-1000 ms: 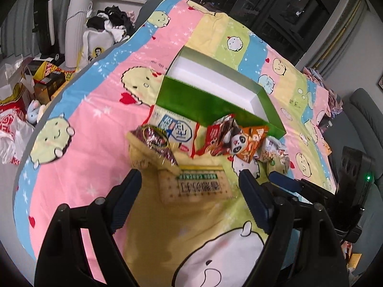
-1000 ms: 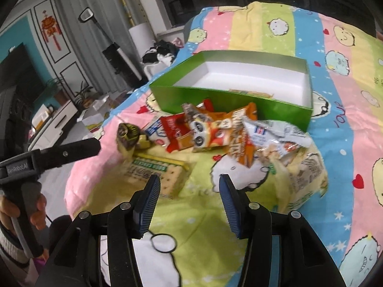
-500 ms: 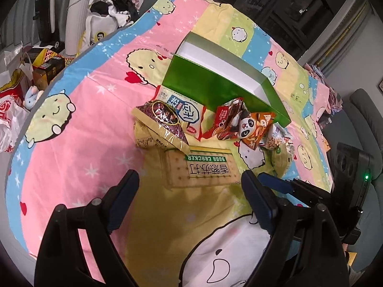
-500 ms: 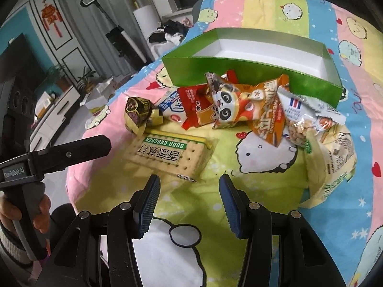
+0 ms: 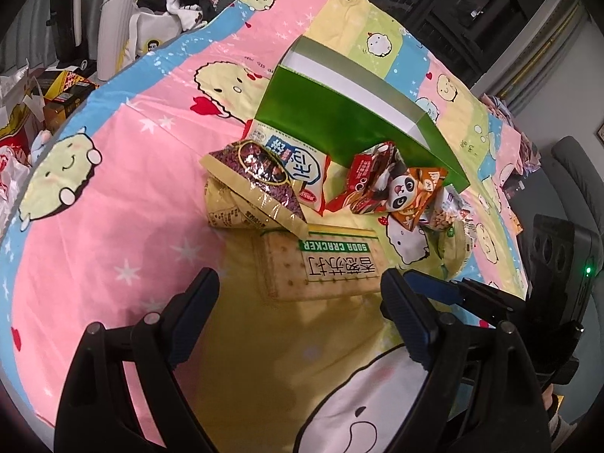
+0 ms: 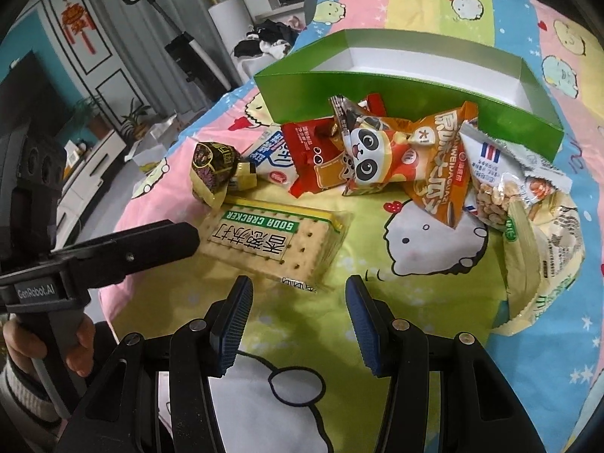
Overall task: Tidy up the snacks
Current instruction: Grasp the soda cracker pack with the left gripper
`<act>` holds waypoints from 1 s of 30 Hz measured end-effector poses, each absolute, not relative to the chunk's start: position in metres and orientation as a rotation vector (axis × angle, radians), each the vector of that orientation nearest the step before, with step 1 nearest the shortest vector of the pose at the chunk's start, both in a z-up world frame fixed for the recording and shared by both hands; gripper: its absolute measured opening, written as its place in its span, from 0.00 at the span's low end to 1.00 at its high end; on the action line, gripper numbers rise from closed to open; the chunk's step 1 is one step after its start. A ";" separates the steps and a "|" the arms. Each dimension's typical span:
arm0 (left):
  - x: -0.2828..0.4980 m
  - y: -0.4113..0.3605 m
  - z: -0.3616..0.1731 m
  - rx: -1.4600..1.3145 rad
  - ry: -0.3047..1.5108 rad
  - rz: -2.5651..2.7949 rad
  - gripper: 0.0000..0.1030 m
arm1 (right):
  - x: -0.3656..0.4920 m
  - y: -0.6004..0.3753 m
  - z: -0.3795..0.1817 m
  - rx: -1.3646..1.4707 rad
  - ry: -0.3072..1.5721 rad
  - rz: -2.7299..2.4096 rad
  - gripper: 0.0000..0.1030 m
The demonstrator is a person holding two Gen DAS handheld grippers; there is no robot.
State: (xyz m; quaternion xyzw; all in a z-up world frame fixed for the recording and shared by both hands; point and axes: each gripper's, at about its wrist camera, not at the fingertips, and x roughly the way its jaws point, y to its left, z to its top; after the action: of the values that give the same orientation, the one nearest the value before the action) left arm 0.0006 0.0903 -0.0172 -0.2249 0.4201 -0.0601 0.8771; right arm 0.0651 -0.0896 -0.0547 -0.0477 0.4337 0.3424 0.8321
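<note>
Right wrist view shows, from left to right, the left gripper [image 6: 188, 236] wide open and empty beside the soda cracker pack [image 6: 270, 243], and the right gripper [image 6: 298, 321] open, empty, just before this pack, with the green box [image 6: 396, 102] behind it.

Teal wall [image 6: 15, 64], dark windows [image 5: 472, 7]

The left wrist camera is looking forward and down along the left gripper [image 5: 298, 290] from close above the bed [image 5: 113, 196]. The right wrist camera is facing likewise along the right gripper [image 6: 298, 302]. Both views are sharing the soda cracker pack [image 5: 324, 264] [image 6: 268, 241], the snack pile and the green box [image 5: 351, 120] [image 6: 396, 90] beyond.
</note>
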 end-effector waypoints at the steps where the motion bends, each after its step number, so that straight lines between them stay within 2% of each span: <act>1: 0.002 0.090 -0.019 -0.474 0.881 -0.130 0.85 | 0.067 -0.089 -0.056 -0.100 0.923 0.727 0.50; 8: 0.010 0.086 -0.023 -0.494 0.883 -0.163 0.85 | 0.078 -0.083 -0.061 -0.089 0.933 0.741 0.50; 12: 0.016 0.081 -0.026 -0.506 0.888 -0.189 0.83 | 0.083 -0.081 -0.062 -0.066 0.938 0.767 0.56; 15: 0.019 0.082 -0.028 -0.528 0.892 -0.202 0.80 | 0.086 -0.080 -0.064 -0.060 0.937 0.780 0.57; 19: 0.022 0.086 -0.030 -0.551 0.897 -0.203 0.67 | 0.088 -0.077 -0.064 -0.058 0.932 0.791 0.57; 23: 0.021 0.086 -0.031 -0.544 0.896 -0.189 0.62 | 0.083 -0.070 -0.064 -0.111 0.911 0.790 0.57; 28: 0.017 0.085 -0.030 -0.518 0.886 -0.133 0.50 | 0.073 -0.065 -0.063 -0.152 0.875 0.757 0.55; 30: 0.013 0.083 -0.029 -0.507 0.885 -0.116 0.50 | 0.067 -0.066 -0.062 -0.156 0.858 0.748 0.53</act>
State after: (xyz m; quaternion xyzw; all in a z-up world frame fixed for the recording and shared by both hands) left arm 0.0134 0.0825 -0.0291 -0.2425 0.4233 -0.0557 0.8711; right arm 0.0668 -0.0662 -0.0619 -0.0739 0.4059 0.3537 0.8395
